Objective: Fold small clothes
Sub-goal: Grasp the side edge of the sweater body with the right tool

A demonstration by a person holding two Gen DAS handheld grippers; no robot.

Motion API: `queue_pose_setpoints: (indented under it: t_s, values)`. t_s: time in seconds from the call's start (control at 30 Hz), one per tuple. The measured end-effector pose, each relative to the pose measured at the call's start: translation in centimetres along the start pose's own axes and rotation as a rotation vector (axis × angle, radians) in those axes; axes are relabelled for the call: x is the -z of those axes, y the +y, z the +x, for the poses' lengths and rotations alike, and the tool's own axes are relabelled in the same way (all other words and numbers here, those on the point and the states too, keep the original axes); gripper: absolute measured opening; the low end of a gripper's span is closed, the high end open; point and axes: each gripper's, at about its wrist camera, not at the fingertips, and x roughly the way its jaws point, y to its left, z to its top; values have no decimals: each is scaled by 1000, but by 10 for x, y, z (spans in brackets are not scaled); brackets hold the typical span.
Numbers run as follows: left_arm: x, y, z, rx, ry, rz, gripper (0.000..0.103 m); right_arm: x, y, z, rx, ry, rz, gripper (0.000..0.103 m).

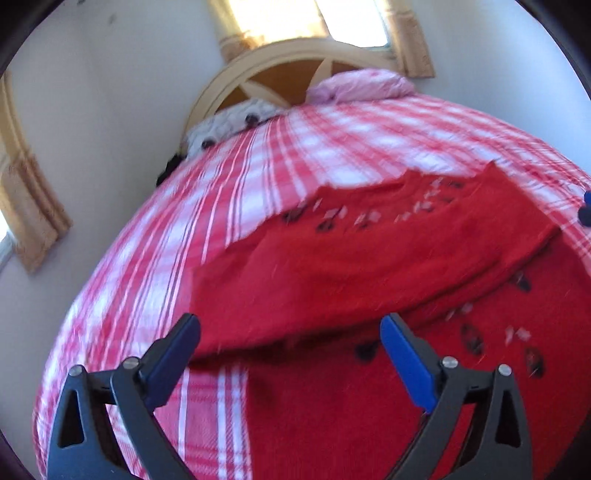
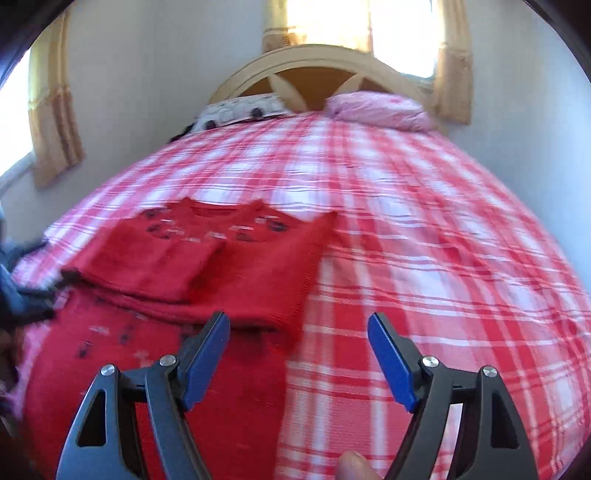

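Your left gripper (image 1: 290, 325) is sitting with fingers spread wide, nothing between the blue pads (image 1: 406, 365), hovering just above the near folded edge of the red sweater (image 1: 332, 266). Your right gripper (image 2: 297, 325) is also gaping wide and gripping nothing, its left pad over the sweater's right edge (image 2: 295, 295), its right pad over bare plaid. Your fingertip (image 2: 354, 463) is showing at the bottom of the right view.

No brand, label or readable writing is showing anywhere; the small dark and white marks (image 1: 362, 218) on the sweater are too blurred to read, probably a knitted pattern rather than text.

Both grippers are pointing forward along the bed toward the headboard (image 2: 332, 62), tilted down at the cloth. The left view is rolled, so the bed is slanting.

The sweater is lying on the red-and-white plaid bedspread (image 2: 443, 221), left of centre in the right view, with upper layers folded over the lower body. A dark bluish garment (image 2: 18, 291) is lying at the sweater's left edge. A pink pillow (image 2: 376, 107) and a white patterned pillow (image 2: 240, 107) are resting against the headboard, curtained window (image 2: 351, 22) behind.
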Motion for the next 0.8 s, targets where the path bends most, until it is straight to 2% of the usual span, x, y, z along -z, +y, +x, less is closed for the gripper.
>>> queue_pose_setpoints:
  t_s: [0.1, 0.13, 0.2, 0.3, 0.47, 0.53, 0.57, 0.7, 0.8]
  values:
    - [20, 13, 19, 5, 76, -68, 100, -20, 12, 18, -154, 66, 82, 77]
    - [26, 15, 24, 6, 93, -83, 100, -25, 18, 26, -171, 84, 95, 77]
    - [33, 14, 28, 22, 118, -105, 100, -32, 35, 41, -176, 112, 89, 77]
    - [33, 10, 27, 35, 110, -105, 100, -37, 54, 69, -194, 170, 110, 77]
    - [35, 5, 30, 26, 108, -79, 102, -33, 71, 112, -131, 243, 128, 73]
    - [35, 5, 31, 36, 110, -79, 103, -28, 73, 120, -122, 265, 133, 59]
    - [36, 9, 33, 40, 114, -83, 103, -27, 76, 122, -110, 262, 124, 56]
    - [37, 11, 35, 52, 122, -99, 103, -29, 80, 117, -120, 244, 94, 12]
    - [37, 12, 34, 49, 119, -109, 103, -37, 78, 107, -133, 206, 87, 10]
